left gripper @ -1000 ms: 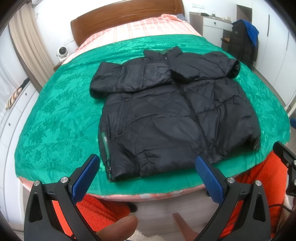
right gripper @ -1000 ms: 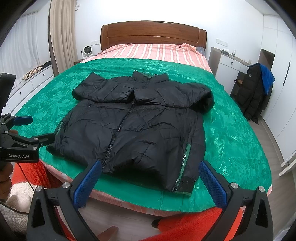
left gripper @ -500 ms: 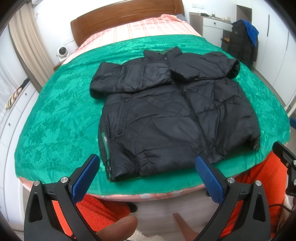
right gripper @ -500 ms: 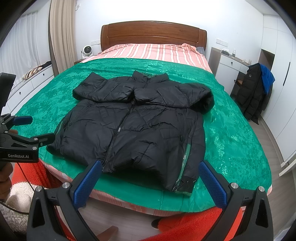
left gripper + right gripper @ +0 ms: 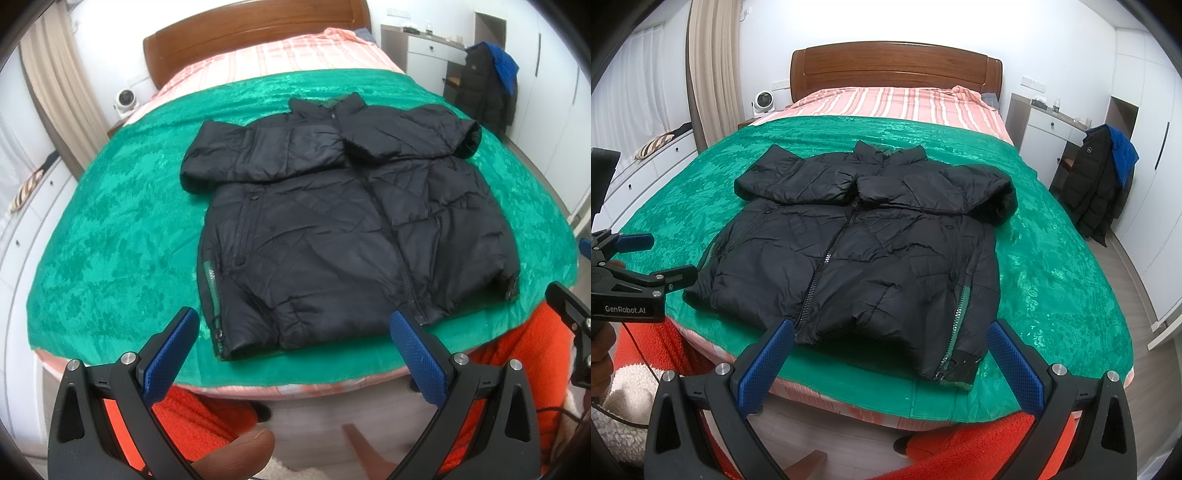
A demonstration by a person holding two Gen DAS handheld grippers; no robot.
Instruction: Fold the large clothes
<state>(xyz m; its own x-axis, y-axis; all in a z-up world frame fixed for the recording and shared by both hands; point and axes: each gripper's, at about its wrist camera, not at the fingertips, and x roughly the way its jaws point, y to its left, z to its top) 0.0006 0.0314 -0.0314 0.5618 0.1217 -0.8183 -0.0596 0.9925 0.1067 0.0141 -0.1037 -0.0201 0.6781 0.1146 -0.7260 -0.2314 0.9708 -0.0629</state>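
Observation:
A black puffer jacket [image 5: 343, 218] lies flat, front up and zipped, on a green bedspread [image 5: 110, 229]. Both sleeves are folded across its chest. It also shows in the right wrist view [image 5: 864, 251]. My left gripper [image 5: 293, 328] is open and empty, held off the foot of the bed just short of the jacket's hem. My right gripper [image 5: 890, 339] is open and empty, also just short of the hem, nearer the jacket's right corner. The left gripper also shows from the side in the right wrist view [image 5: 639, 258].
The bed has a wooden headboard [image 5: 894, 66] and a striped pink sheet [image 5: 894, 103]. A white desk [image 5: 1049, 125] and a chair with dark and blue coats [image 5: 1100, 177] stand to the right. White drawers [image 5: 639, 166] run along the left. Orange trousers [image 5: 207, 417] show below.

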